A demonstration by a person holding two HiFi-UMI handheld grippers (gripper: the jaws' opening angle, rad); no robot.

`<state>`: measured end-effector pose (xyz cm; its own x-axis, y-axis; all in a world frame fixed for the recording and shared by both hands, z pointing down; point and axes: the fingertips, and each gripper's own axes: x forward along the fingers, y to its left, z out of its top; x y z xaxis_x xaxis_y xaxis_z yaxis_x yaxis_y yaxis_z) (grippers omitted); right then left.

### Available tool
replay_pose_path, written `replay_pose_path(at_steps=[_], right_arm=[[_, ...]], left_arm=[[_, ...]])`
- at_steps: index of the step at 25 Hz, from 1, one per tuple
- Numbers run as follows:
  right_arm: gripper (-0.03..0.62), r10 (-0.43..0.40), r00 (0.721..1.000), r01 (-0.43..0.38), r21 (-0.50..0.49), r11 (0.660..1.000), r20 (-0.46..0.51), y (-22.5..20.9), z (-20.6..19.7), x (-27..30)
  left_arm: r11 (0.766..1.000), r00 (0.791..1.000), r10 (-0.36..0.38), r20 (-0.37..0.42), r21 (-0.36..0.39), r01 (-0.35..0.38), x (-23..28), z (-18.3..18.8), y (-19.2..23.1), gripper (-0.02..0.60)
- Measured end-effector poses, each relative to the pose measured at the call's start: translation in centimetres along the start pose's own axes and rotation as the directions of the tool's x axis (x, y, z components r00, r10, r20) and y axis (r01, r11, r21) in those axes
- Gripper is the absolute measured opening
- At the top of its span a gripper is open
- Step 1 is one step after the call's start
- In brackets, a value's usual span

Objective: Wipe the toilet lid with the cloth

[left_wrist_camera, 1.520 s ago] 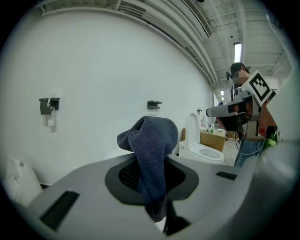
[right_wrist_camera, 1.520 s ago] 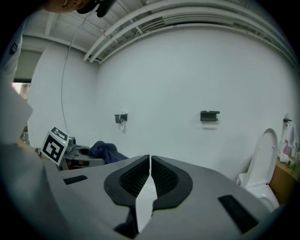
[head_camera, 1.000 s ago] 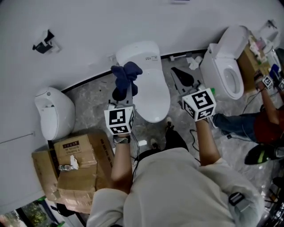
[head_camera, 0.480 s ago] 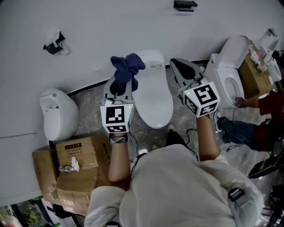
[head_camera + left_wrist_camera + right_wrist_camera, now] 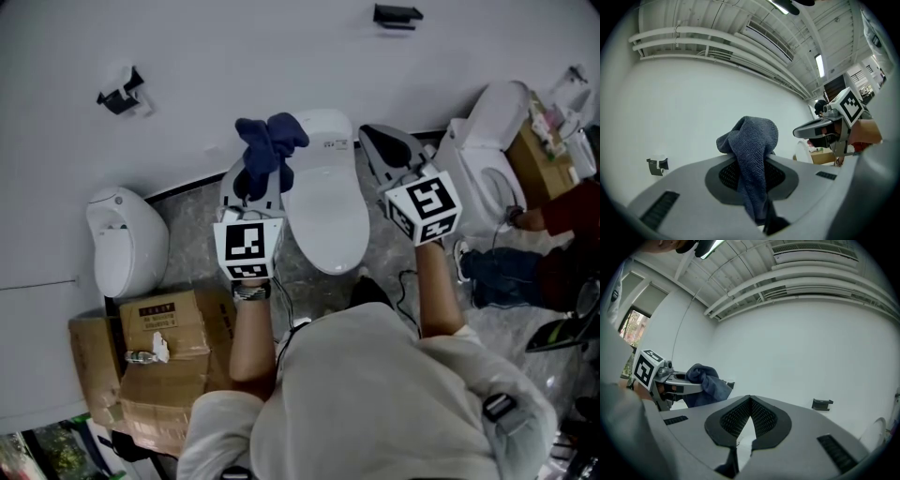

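The dark blue cloth (image 5: 752,154) is clamped between the jaws of the left gripper (image 5: 251,189), bunched above the pads with one end trailing down between them. It is held up against the white wall (image 5: 693,108); from the head view it is seen over the left rear edge of the toilet, clear of the closed white toilet lid (image 5: 325,202). The right gripper (image 5: 379,141) is held level at the other side of the toilet, its jaws pressed together with nothing between them. A second toilet (image 5: 487,141) is seen to the right and a rounded white fixture (image 5: 127,239) to the left. Cardboard boxes (image 5: 155,347) are stacked in the lower left corner.
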<state>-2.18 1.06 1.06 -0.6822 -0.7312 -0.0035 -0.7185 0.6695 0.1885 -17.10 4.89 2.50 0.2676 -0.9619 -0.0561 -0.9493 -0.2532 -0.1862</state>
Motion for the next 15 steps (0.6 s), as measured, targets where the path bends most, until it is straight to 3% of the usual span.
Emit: replay_pose_path(at_steps=[15], right_arm=[[0.028,-0.002,1.000,0.002,0.016,1.000,-0.009,-1.5,-0.9,-0.1]], left_arm=[[1.000,1.000,-0.007,0.004,0.004,0.007,1.3,0.6,-0.9,0.058]])
